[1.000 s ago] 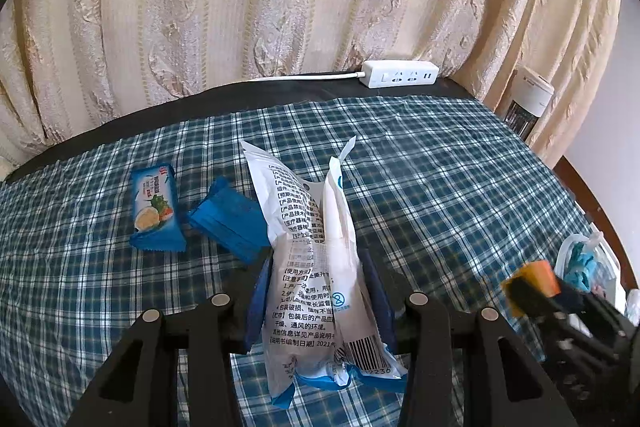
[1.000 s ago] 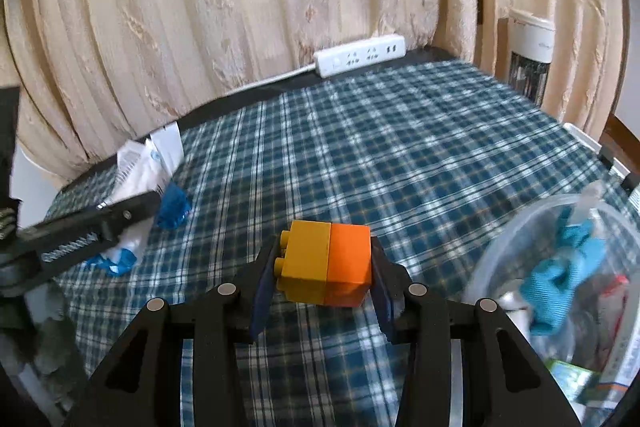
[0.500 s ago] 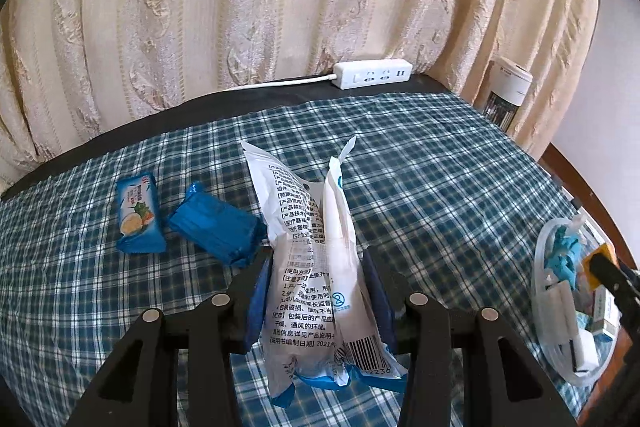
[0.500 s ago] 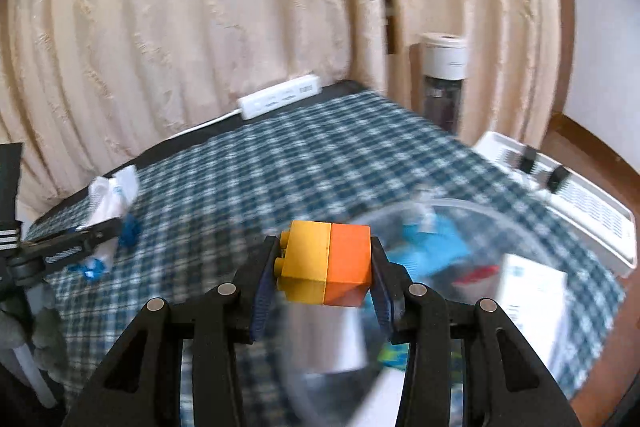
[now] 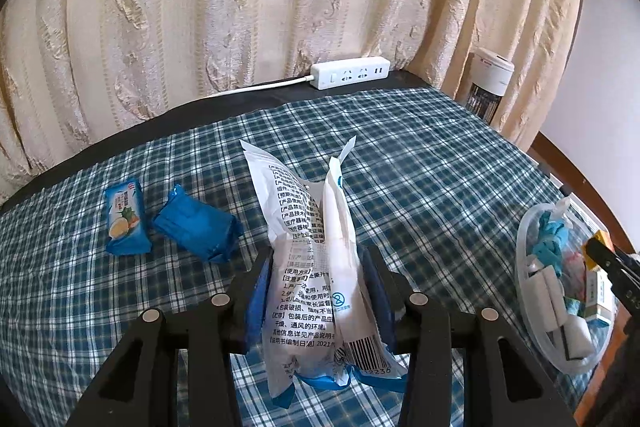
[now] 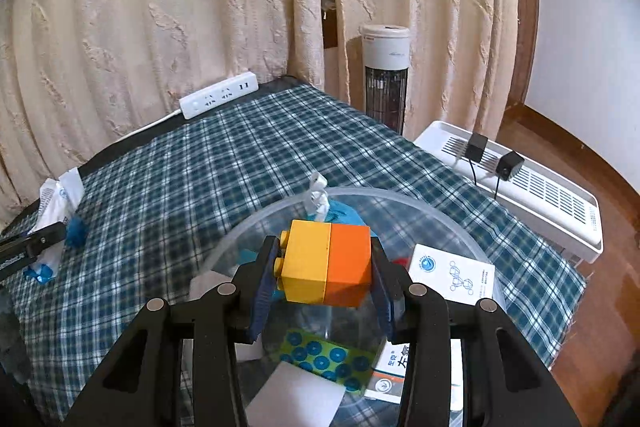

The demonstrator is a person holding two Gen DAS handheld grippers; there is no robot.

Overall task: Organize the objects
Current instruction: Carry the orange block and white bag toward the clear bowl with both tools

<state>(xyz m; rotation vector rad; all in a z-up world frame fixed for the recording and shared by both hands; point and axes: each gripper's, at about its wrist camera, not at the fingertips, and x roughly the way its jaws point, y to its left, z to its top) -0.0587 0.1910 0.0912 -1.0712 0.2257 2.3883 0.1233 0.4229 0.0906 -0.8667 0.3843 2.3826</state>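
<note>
My left gripper (image 5: pixel 316 291) is shut on a white printed packet (image 5: pixel 316 267) and holds it above the blue plaid cloth (image 5: pixel 420 167). A yellow and orange toy block (image 6: pixel 325 269) sits clamped in my right gripper (image 6: pixel 322 285), which hangs over a clear plastic bowl (image 6: pixel 432 215). That bowl (image 5: pixel 524 247) shows at the right edge of the left wrist view, with the right gripper's tip (image 5: pixel 604 255) and block over it. It holds a blue cloth, white boxes and a green card. The left gripper and its packet (image 6: pixel 56 199) appear at the far left of the right wrist view.
Two blue snack packs (image 5: pixel 124 219) (image 5: pixel 196 227) lie on the cloth to the left. A white power strip (image 5: pixel 350 71) rests at the table's back edge by the curtain. A tower heater (image 6: pixel 385 75) and a white appliance (image 6: pixel 520 187) stand beyond the right edge.
My right gripper carried the block rightward from over the cloth to above the bowl. The left gripper drifted slightly, still gripping the packet.
</note>
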